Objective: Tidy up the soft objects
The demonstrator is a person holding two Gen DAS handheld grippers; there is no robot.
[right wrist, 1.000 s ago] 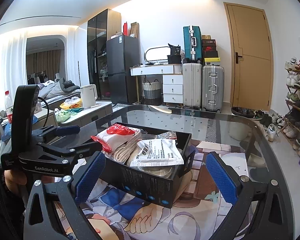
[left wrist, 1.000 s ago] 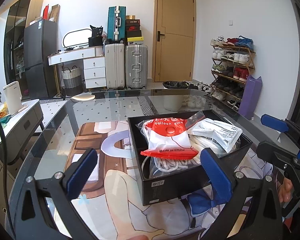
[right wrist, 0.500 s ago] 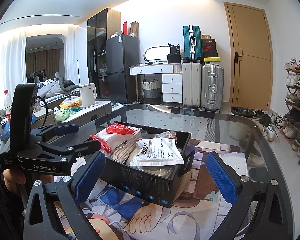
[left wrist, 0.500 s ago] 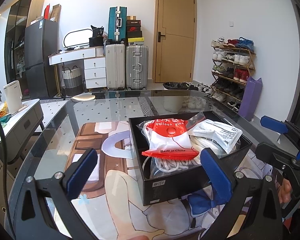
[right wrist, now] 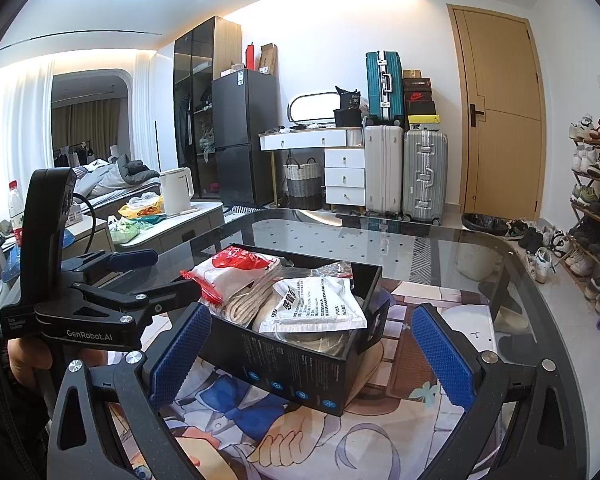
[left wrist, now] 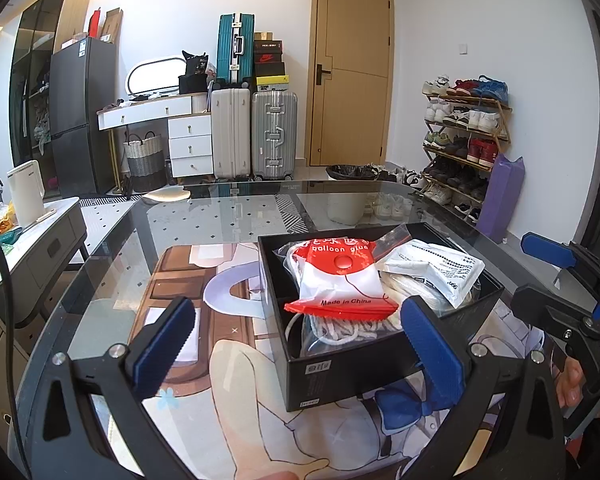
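Observation:
A black open box sits on the glass table and holds soft packets. On top lie a red-and-white "balloon glue" bag, a white printed pouch and cream rope-like bundles. My left gripper hovers open just in front of the box, nothing between its blue pads. My right gripper is open too, its pads on either side of the box's near corner. Each gripper shows at the edge of the other's view.
The table carries a printed cartoon mat under the glass. Beyond the far edge stand suitcases, a white dresser, a door and a shoe rack. A side cabinet with a white kettle stands left.

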